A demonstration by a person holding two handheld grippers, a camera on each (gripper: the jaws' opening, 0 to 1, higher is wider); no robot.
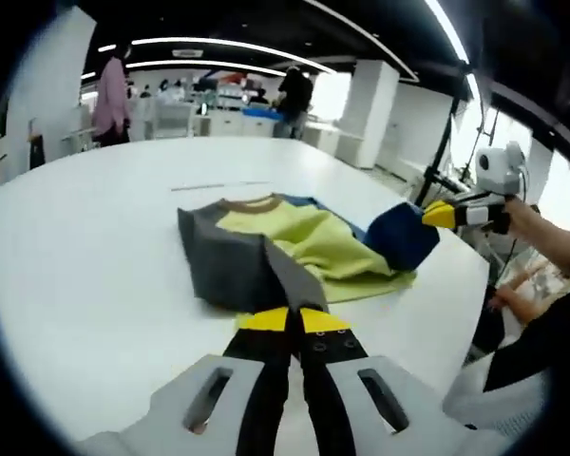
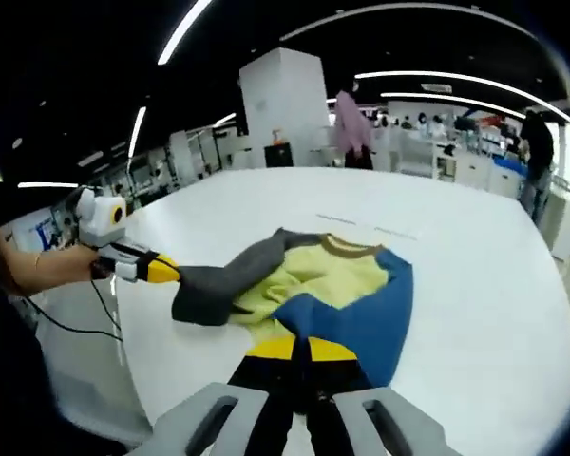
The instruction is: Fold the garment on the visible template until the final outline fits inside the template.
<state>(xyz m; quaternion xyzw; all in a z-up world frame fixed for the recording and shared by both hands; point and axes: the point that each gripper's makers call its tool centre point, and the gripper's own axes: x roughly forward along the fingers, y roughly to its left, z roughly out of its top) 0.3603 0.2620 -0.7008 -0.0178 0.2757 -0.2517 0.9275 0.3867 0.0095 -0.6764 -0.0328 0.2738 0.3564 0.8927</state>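
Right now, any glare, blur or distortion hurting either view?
Left gripper view: fisheye bends the table edge; shirt fairly sharp, soft shadow under it, right windows blown out. Right gripper view: ceiling strips glare, table evenly lit, shirt readable, background people blurred.

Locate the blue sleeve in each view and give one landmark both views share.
Left gripper view: the blue sleeve sits right of centre, lifted, pinched by the right claw coming in from the right.
Right gripper view: blue sleeve at bottom centre, pinched in that view's own claw.
Shared landmark: the brown collar.
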